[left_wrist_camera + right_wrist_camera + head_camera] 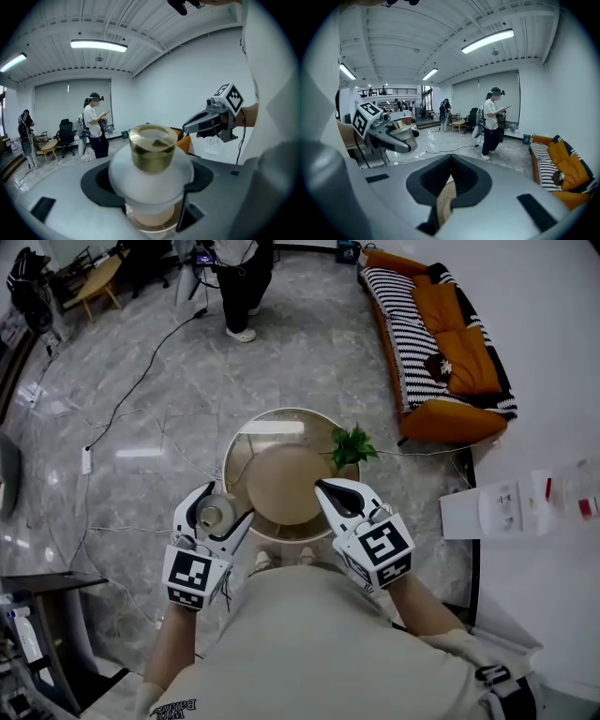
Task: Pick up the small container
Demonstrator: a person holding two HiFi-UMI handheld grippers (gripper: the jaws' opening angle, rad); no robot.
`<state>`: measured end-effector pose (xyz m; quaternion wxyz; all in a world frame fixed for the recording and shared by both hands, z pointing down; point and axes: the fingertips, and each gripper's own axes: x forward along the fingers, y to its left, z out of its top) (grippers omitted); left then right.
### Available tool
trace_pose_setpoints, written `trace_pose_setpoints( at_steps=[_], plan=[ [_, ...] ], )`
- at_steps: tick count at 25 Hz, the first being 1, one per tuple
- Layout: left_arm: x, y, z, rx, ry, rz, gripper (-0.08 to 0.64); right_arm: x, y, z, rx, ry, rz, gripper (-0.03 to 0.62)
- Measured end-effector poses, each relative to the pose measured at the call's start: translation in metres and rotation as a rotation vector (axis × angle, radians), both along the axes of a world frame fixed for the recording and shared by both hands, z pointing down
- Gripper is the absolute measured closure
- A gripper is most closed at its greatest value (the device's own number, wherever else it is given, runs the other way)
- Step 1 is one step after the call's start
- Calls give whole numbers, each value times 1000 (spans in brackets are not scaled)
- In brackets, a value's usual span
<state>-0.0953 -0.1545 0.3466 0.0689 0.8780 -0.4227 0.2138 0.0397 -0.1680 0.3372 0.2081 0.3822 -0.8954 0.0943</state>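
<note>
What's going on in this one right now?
A person stands at a round table with a gripper in each hand. The left gripper is closed on the small container, a frosted jar with a gold lid, held by the table's near left edge. The right gripper is shut and empty, over the tabletop.

The left tongs (221, 506), jaws spread wide, clamp the small container (215, 515); the right tongs (324, 489), jaws together, are empty. Both point forward, slightly downward.
</note>
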Motion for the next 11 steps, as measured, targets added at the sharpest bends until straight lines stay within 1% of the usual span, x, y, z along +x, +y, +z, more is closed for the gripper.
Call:
trace_pose_setpoints(
  at_steps=[11],
  plan=[
    [0, 0, 5, -17, -6, 27, 224, -3, -7, 2, 13, 7, 47, 595]
  ],
)
